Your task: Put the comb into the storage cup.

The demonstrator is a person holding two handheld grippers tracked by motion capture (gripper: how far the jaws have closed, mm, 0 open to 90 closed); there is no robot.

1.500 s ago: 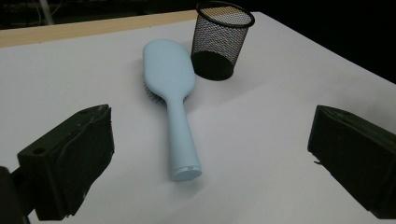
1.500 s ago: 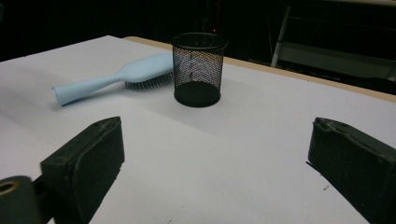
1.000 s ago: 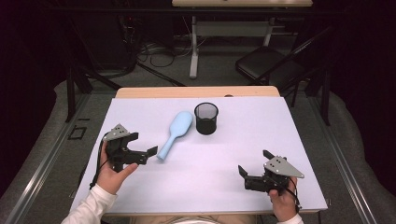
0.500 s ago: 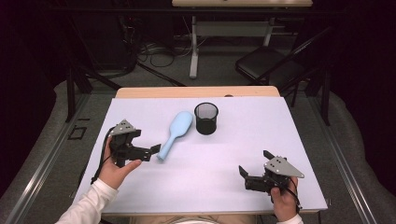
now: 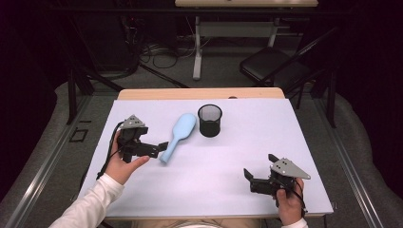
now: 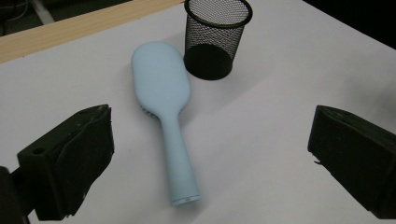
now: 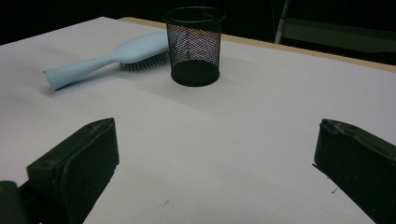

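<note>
Lying bristles-down just beside the black wire-mesh cup (image 5: 209, 120), the pale blue plastic hairbrush (image 5: 177, 137) points its handle at the spread left gripper (image 5: 151, 149); the right gripper (image 5: 252, 179), also spread, sits well apart from the cup.

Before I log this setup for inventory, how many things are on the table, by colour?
Light blue: 1, the hairbrush
Black: 1, the mesh cup
Total: 2, both on the white table
</note>
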